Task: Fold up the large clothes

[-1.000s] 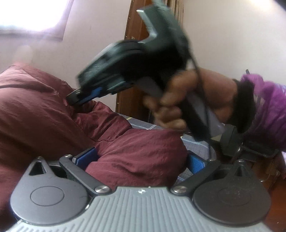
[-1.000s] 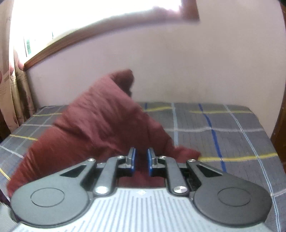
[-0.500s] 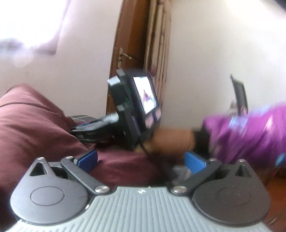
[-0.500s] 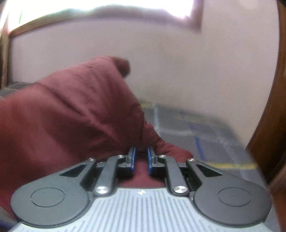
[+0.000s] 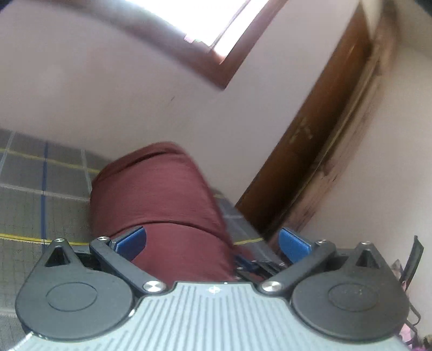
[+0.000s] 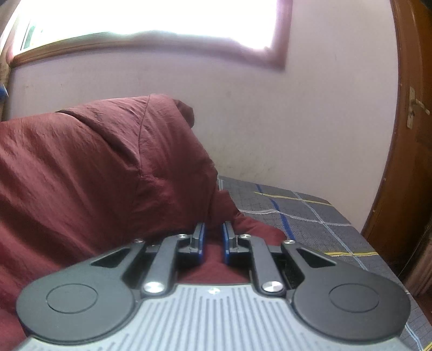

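**Folding under way, right side pinned**

Pinching a fold of the maroon garment (image 6: pixel 102 167), the right gripper (image 6: pixel 213 237) grips it on the checked bed (image 6: pixel 310 216). Left gripper (image 5: pixel 213 243) gapes wide, grasping nothing. Next, probably, it must seize a free edge.

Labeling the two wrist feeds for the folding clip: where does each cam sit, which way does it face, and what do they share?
Left wrist: on the left gripper, looking along its wide-open blue fingers over the maroon garment toward the wall, window and door frame; view tilted.
Right wrist: on the right gripper, nearly level, facing the window wall; its fingers are pinched on the garment.
Shared: garment, checked bedsheet, window, door frame. Only the grippers show; no hands or sleeves.
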Demonstrator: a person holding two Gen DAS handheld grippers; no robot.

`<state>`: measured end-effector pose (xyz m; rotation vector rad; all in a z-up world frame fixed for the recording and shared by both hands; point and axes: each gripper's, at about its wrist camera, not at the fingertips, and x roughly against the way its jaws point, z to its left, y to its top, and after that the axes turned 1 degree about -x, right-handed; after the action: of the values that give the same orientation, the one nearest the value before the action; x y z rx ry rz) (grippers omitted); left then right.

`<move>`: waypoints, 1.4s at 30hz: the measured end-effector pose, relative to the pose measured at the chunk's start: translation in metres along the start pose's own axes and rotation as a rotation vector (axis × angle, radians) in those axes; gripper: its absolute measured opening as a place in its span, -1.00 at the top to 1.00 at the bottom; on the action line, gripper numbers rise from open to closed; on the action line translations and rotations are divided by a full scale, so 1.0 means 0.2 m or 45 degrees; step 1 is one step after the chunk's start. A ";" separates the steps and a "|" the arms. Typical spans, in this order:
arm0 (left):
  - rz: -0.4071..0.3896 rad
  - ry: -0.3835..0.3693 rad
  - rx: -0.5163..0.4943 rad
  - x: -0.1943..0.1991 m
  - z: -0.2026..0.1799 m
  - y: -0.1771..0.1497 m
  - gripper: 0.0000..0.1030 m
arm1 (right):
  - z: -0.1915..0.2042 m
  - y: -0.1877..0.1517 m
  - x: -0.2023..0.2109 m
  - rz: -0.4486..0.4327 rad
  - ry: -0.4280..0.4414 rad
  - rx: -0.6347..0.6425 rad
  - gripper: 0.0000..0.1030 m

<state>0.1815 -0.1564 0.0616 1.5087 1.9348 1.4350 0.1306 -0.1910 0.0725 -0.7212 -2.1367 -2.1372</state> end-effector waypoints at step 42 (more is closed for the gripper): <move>0.231 0.385 -0.264 -0.37 0.13 -0.10 -1.00 | 0.00 0.32 0.26 0.146 -0.077 -0.147 0.38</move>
<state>0.2188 -0.2048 0.0086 1.4707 1.7704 1.9757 0.1063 -0.1800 0.1506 -0.9061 -1.9593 -2.2201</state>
